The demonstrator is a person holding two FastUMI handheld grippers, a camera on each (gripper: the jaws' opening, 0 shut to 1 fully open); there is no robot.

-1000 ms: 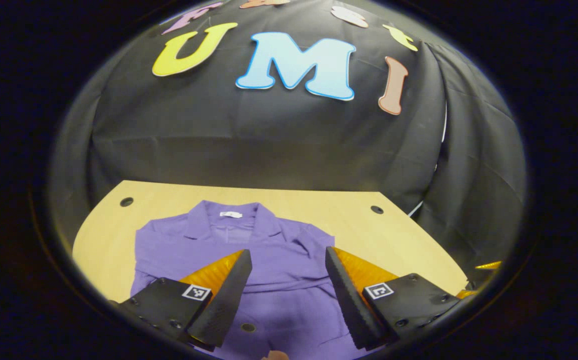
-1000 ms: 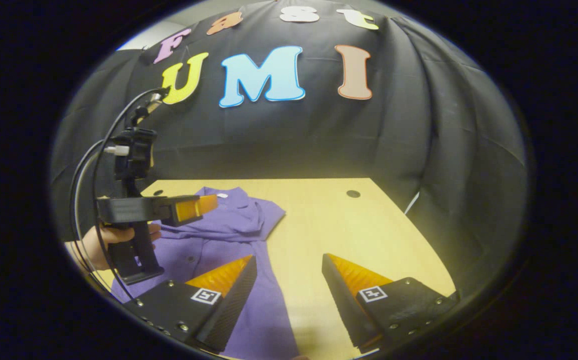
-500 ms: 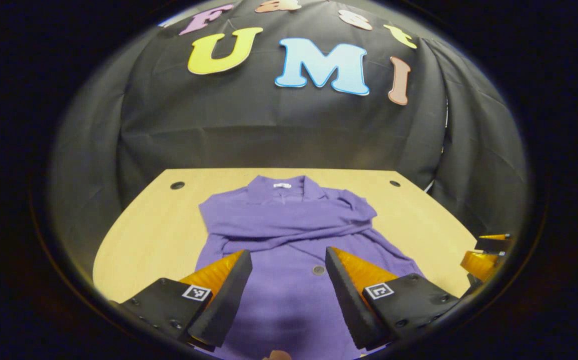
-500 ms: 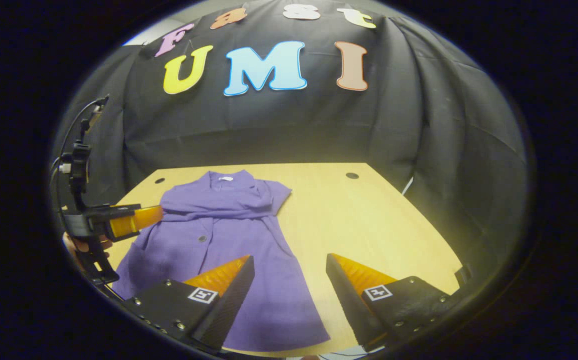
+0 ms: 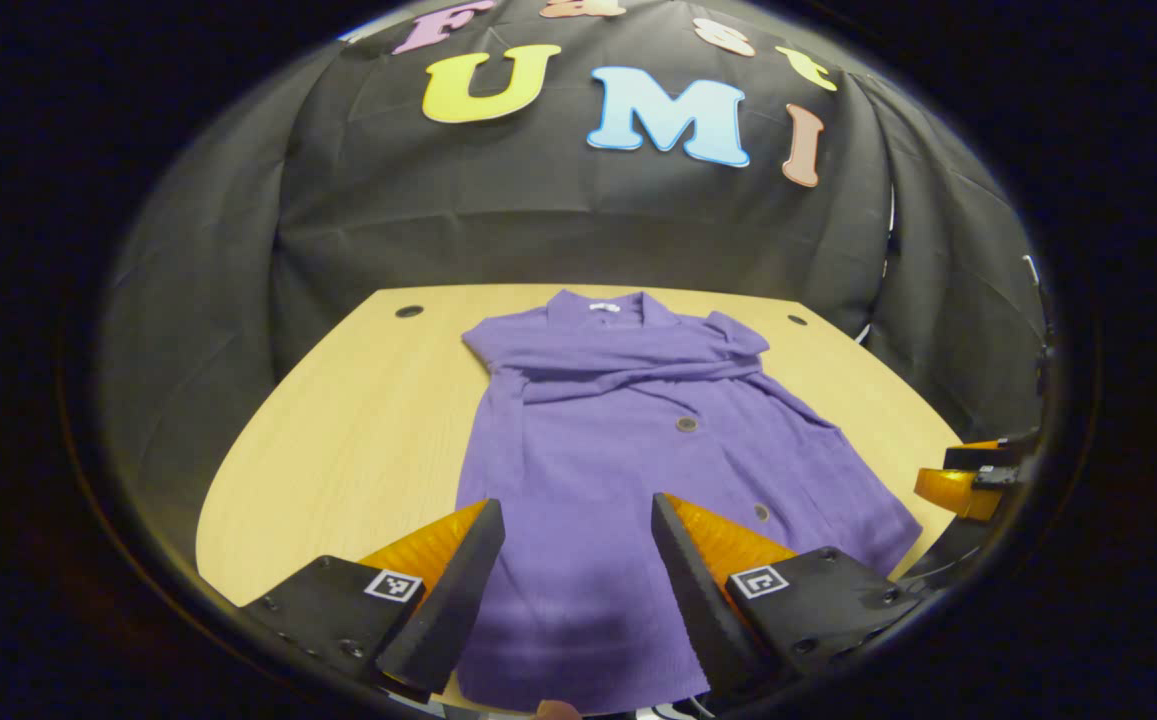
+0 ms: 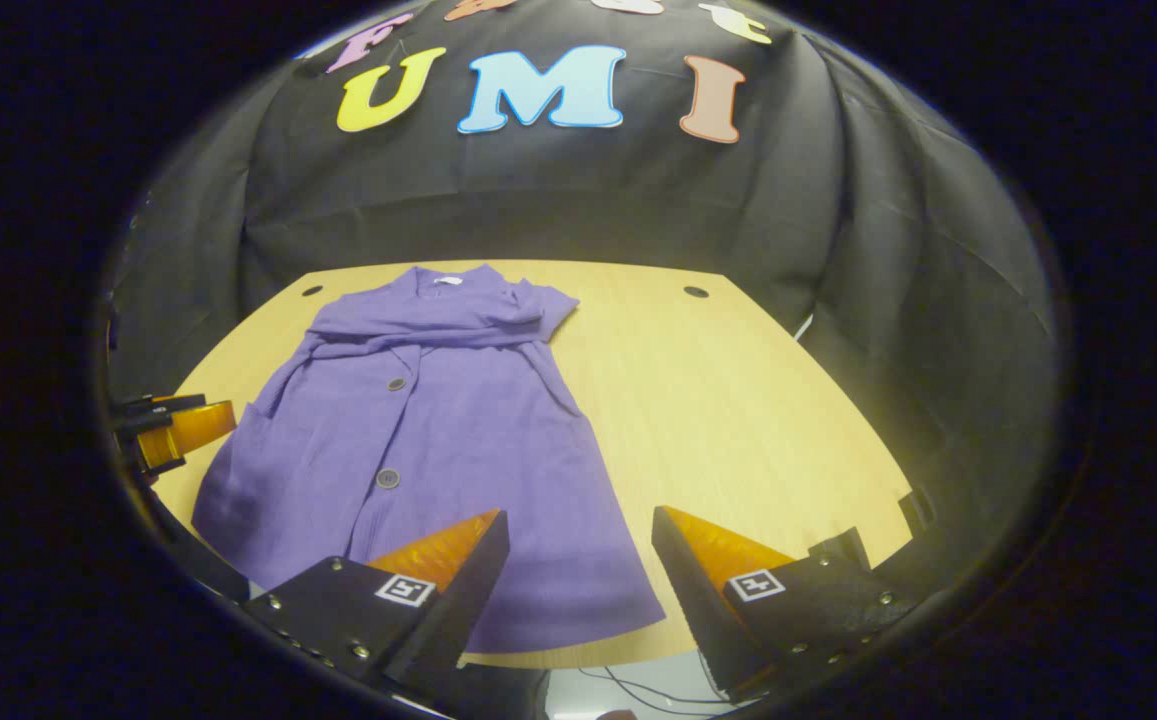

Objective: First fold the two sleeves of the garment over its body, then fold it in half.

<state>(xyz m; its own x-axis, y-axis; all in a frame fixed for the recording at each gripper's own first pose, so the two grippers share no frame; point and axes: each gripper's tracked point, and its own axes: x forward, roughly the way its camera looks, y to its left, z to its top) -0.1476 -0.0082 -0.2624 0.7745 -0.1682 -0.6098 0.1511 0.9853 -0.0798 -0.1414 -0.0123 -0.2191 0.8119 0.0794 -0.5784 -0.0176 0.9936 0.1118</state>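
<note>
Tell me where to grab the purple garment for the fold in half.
Probably the near hem corners of the purple garment, one per gripper, coming from the near table edge. The sleeves already lie across its chest, and the hem lies flat nearest both open grippers.

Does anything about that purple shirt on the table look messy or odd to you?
A little. The shirt lies flat on the table, but the sleeves folded across its chest are bunched into a wrinkled band, not smooth. Its hem flares wider on one side. Both pairs of tongs, left and right, are open near the hem.
</note>
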